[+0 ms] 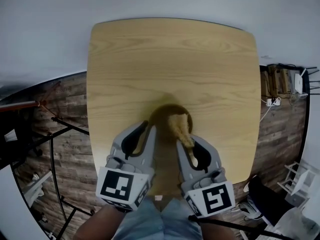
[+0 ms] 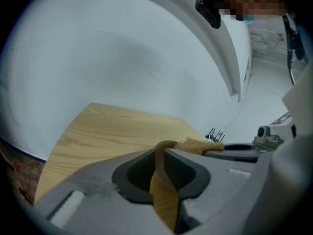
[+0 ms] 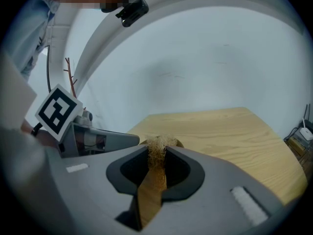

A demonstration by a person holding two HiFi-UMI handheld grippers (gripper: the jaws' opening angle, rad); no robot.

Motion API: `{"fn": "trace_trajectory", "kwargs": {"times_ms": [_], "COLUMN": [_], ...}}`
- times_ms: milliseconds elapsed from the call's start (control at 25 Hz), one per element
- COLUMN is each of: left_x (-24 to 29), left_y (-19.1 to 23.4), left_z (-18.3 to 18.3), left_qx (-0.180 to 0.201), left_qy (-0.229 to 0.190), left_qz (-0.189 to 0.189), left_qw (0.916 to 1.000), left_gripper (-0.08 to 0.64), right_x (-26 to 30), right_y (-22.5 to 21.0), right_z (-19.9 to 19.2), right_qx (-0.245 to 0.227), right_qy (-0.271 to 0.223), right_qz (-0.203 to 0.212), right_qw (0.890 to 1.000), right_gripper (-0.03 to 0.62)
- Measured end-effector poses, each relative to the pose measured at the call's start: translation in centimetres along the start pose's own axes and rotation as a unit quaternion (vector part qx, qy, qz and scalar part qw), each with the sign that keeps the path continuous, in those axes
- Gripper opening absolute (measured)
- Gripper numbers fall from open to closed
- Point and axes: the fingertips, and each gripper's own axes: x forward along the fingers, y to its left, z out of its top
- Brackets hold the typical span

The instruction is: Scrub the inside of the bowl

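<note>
- the left gripper (image 2: pixel 164 153) has its jaws closed on the thin brown wall of the bowl (image 1: pixel 161 112), gripping the rim on the bowl's near-left side.
- the right gripper (image 3: pixel 157 151) has its jaws pressed together on a tan, fibrous scrubber (image 3: pixel 158 146); the fibres bulge out just past the tips.
- in the head view the 2 grippers, left (image 1: pixel 145 133) and right (image 1: pixel 189 138), sit side by side, near each other but apart, and both point away from the person.
- the scrubber (image 1: pixel 179 125) is long. it runs from the right gripper's jaws forward and slightly left, and its free end lies down inside the bowl.
- the bowl's inside therefore lies straight ahead of and just below the right gripper, which looks to be the working hand. the left gripper only steadies the rim.
- the next stroke likely turns on pushing along the scrubber's own length, or sweeping it round the wall, while the left grip stops the bowl from sliding or tipping.
- the bowl stands upright on the wooden table (image 1: pixel 170 59), toward its near edge. only the scrubber shows inside it, and i cannot tell whether there is water or soap.
</note>
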Motion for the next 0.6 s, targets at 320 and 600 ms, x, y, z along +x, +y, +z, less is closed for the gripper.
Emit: {"fn": "trace_trajectory", "kwargs": {"times_ms": [320,600], "left_x": [1.1,1.0], "left_y": [0.6,1.1], "left_z": [-0.3,-0.5], "left_qx": [0.002,0.005], "left_qy": [0.015,0.027], "left_qz": [0.004,0.015], "left_qw": [0.9999,0.9995], "left_gripper": [0.06,0.061], "right_x": [0.6,0.6], "right_y": [-0.3,-0.2], "right_z": [-0.1,-0.2], "right_qx": [0.004,0.002], "right_qy": [0.006,0.005], "right_qz": [-0.001,0.001], "right_qw": [1.0,1.0], "right_gripper": [0.071,0.071]}}
